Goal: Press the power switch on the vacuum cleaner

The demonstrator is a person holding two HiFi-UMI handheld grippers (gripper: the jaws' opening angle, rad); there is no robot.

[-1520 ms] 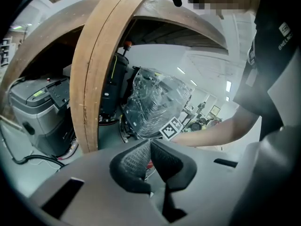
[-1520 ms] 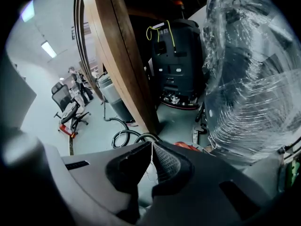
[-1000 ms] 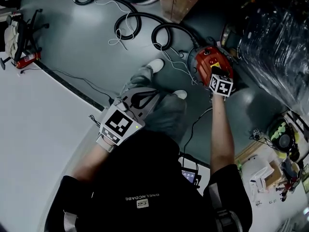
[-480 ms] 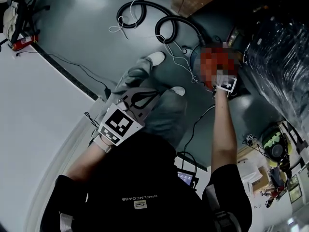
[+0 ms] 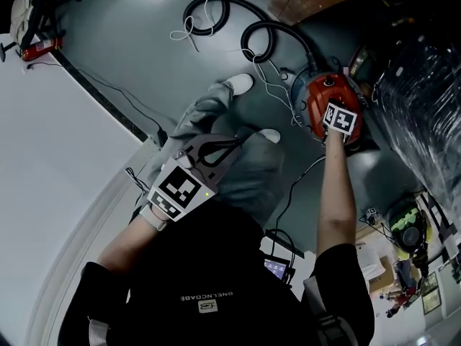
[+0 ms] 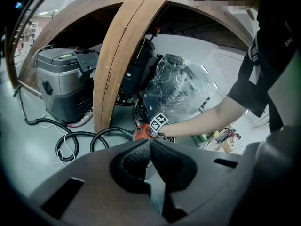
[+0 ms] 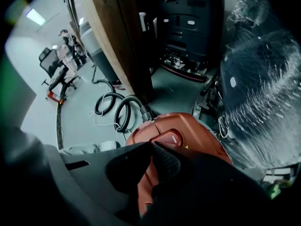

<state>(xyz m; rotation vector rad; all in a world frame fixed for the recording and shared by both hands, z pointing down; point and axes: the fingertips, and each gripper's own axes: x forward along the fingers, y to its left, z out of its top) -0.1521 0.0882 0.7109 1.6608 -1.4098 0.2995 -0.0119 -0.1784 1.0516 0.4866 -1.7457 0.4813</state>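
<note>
The red vacuum cleaner (image 5: 320, 99) sits on the grey floor, with its black hose (image 5: 263, 38) coiled behind it. My right gripper (image 7: 153, 146) is shut and empty. Its tips are just short of the raised oval switch (image 7: 173, 138) on the red top (image 7: 197, 135), and I cannot tell whether they touch it. In the head view its marker cube (image 5: 340, 119) covers the tips. My left gripper (image 5: 216, 148) is held back over the person's knee. It (image 6: 150, 142) is shut on nothing and points toward the vacuum (image 6: 141, 133).
A plastic-wrapped machine (image 7: 263, 98) stands right of the vacuum. A wooden beam (image 7: 117, 36) rises behind it. A thin white cord (image 5: 277, 85) and a black cable (image 5: 295, 182) lie on the floor. A grey case (image 6: 66, 86) stands at left, and small items (image 5: 407, 229) lie at right.
My right gripper has edged forward over the vacuum's top. The left gripper has stayed by the knee, and the head view has shifted slightly.
</note>
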